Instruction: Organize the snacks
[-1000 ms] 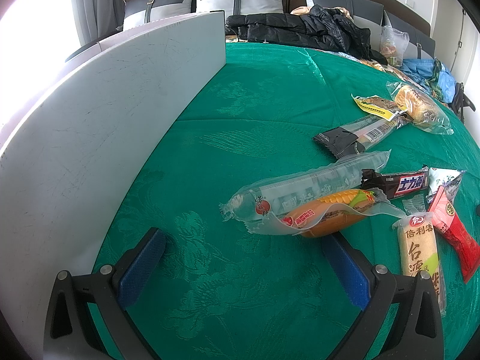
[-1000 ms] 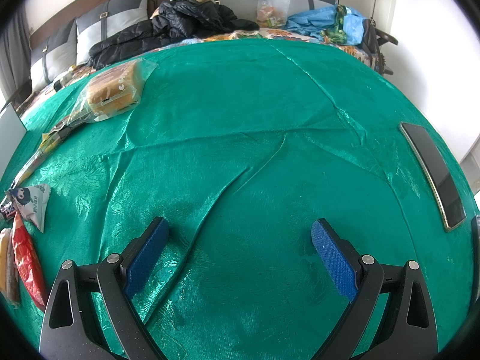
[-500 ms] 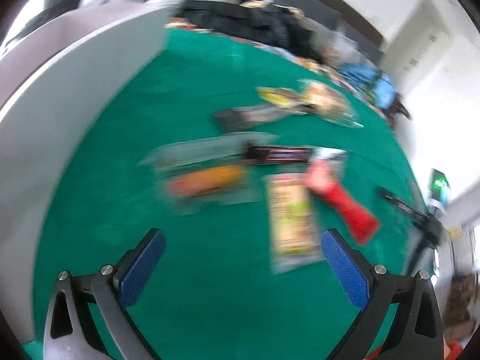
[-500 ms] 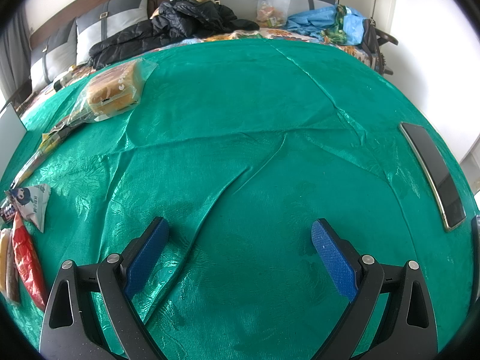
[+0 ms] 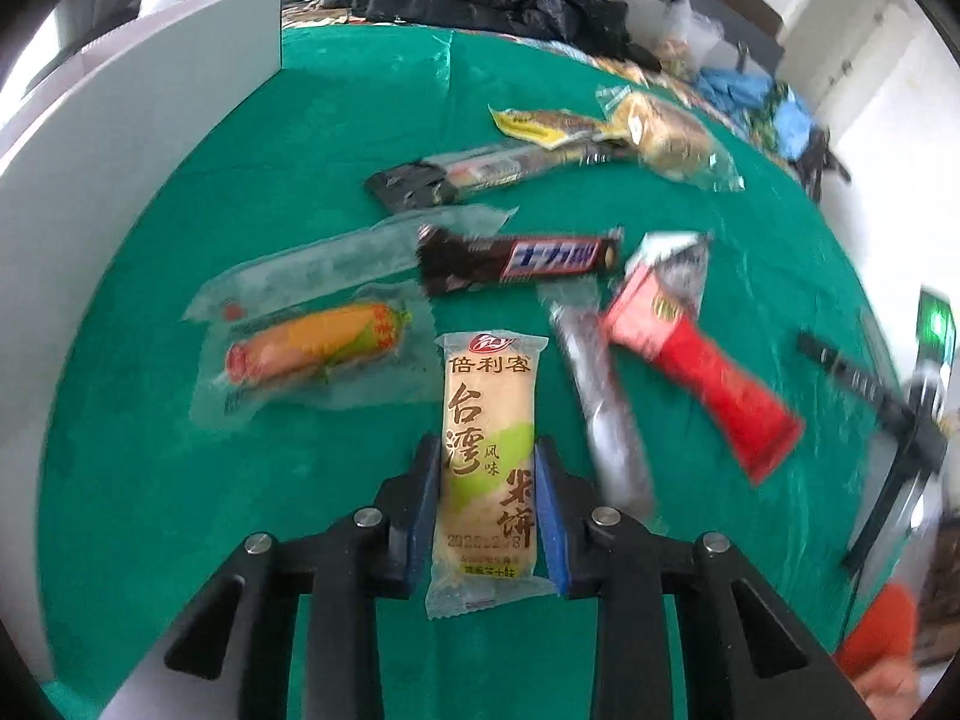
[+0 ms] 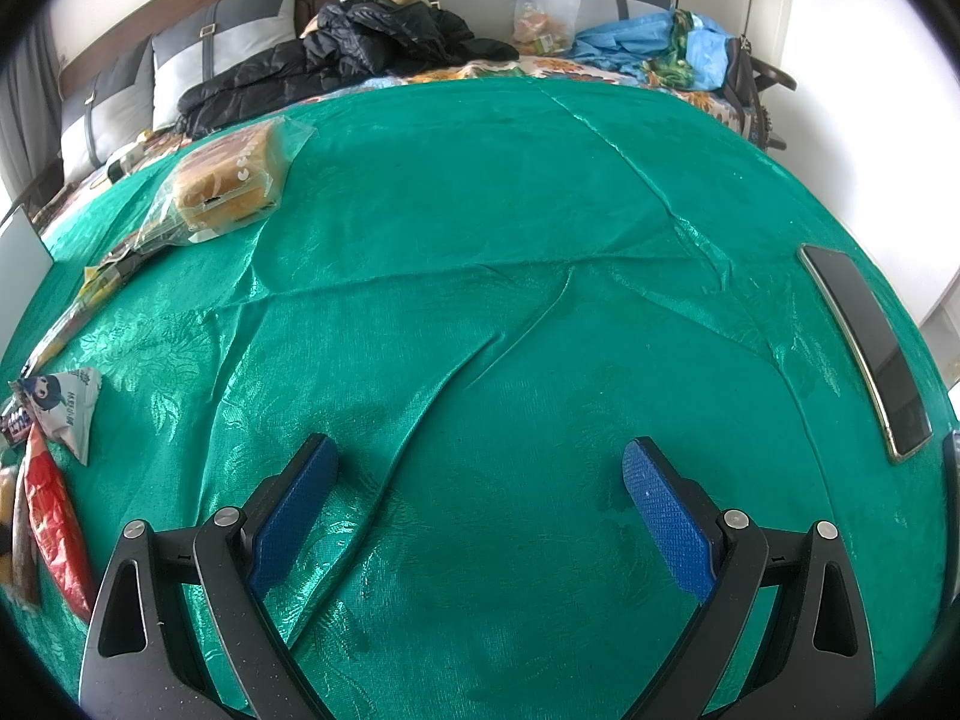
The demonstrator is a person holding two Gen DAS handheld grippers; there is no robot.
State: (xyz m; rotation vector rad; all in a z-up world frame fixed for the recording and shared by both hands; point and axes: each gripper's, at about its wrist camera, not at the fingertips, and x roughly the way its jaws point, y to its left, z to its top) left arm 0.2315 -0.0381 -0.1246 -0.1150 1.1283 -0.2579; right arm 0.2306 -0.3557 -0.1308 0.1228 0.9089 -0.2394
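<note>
Phone (image 6: 864, 354) only in right view

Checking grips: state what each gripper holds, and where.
Left gripper, closing, has the rice cracker packet by its lower half. Right gripper holds nothing.

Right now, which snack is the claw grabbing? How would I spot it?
On the green cloth, find the row of snacks. Nearest the camera, the left claw is closing on the rice cracker pack, already between its blue pads. It is the only pale yellow packet, with big brown Chinese characters and a green swoosh.
</note>
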